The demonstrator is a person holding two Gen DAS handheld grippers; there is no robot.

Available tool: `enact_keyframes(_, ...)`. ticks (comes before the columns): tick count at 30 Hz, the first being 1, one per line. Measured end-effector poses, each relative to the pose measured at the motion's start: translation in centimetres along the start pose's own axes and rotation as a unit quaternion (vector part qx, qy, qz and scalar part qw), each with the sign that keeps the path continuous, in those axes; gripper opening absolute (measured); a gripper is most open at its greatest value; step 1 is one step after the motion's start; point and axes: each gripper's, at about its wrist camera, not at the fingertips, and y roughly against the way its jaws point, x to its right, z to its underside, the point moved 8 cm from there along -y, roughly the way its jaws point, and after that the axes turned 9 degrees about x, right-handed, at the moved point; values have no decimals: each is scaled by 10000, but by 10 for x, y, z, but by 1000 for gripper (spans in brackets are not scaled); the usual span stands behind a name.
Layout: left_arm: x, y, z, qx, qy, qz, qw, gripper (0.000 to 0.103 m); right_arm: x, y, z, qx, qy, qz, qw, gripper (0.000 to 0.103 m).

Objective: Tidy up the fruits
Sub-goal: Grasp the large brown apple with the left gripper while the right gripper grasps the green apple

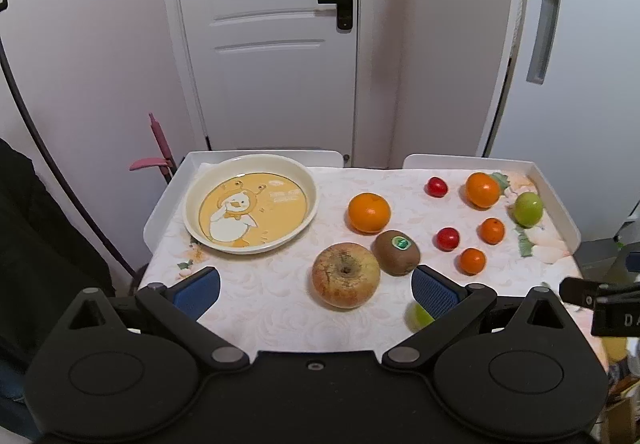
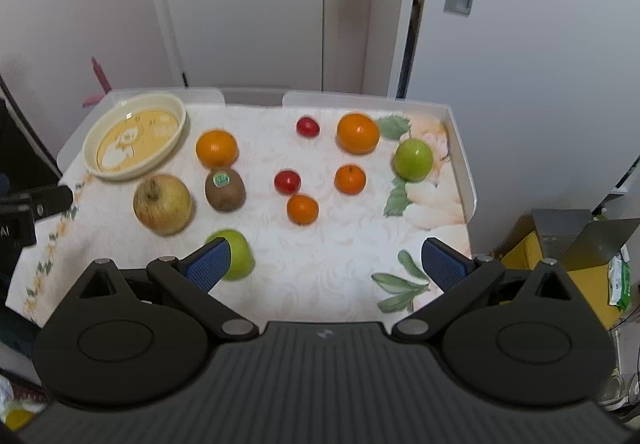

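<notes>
A round yellow duck plate [image 1: 192,200] [image 2: 90,148] sits empty at the table's far left. Fruits lie loose on the cloth: a big yellowish apple [image 1: 346,275] [image 2: 162,210], a kiwi [image 1: 397,253] [image 2: 225,190], two large oranges [image 1: 368,213] [image 1: 482,189], two small mandarins [image 1: 472,261] [image 1: 492,231], two red fruits [image 1: 447,239] [image 1: 436,187], and two green apples [image 1: 528,209] [image 2: 236,254]. My left gripper [image 1: 316,290] is open and empty above the near edge, the apple between its fingers' line. My right gripper [image 2: 326,266] is open and empty, its left finger over the near green apple.
The table [image 1: 260,308] has a floral cloth and raised white rims [image 2: 466,164] at the back and sides. A white door [image 1: 272,36] stands behind. Boxes and clutter [image 2: 576,244] lie to the right of the table.
</notes>
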Motion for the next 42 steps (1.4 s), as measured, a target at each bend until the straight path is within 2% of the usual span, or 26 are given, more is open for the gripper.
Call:
enact_keyframes(5, -1, -16, 10, 119, -204, -64, 9997, 103, -2, -21, 15, -124, 20, -244, 9996, 103)
enact_keyframes(10, 2, -42, 23, 81, -446, 306, 9985, 103, -11, -40, 29, -222, -99, -467, 9986, 103)
enact_keyframes(17, 8, -84, 35, -37, -804, 902, 9927, 103, -30, -68, 45, -269, -193, -623, 9975, 103)
enact_keyframes(29, 18, -140, 50, -338, -1424, 1696, 9746, 101, -62, -106, 66, -294, -176, -487, 9982, 103)
enact_keyframes(33, 24, -150, 53, -427, -1612, 1887, 9678, 94, -67, -112, 70, -334, -254, -467, 9980, 101)
enact_keyframes(36, 28, -156, 55, -466, -1752, 1954, 9638, 87, -70, -114, 71, -356, -249, -467, 9980, 95)
enact_keyframes(40, 30, -163, 58, -532, -1815, 2019, 9610, 80, -74, -119, 71, -376, -310, -473, 9977, 91)
enact_keyframes(42, 31, -164, 59, -520, -1854, 2025, 9602, 79, -75, -120, 69, -356, -376, -484, 9975, 87)
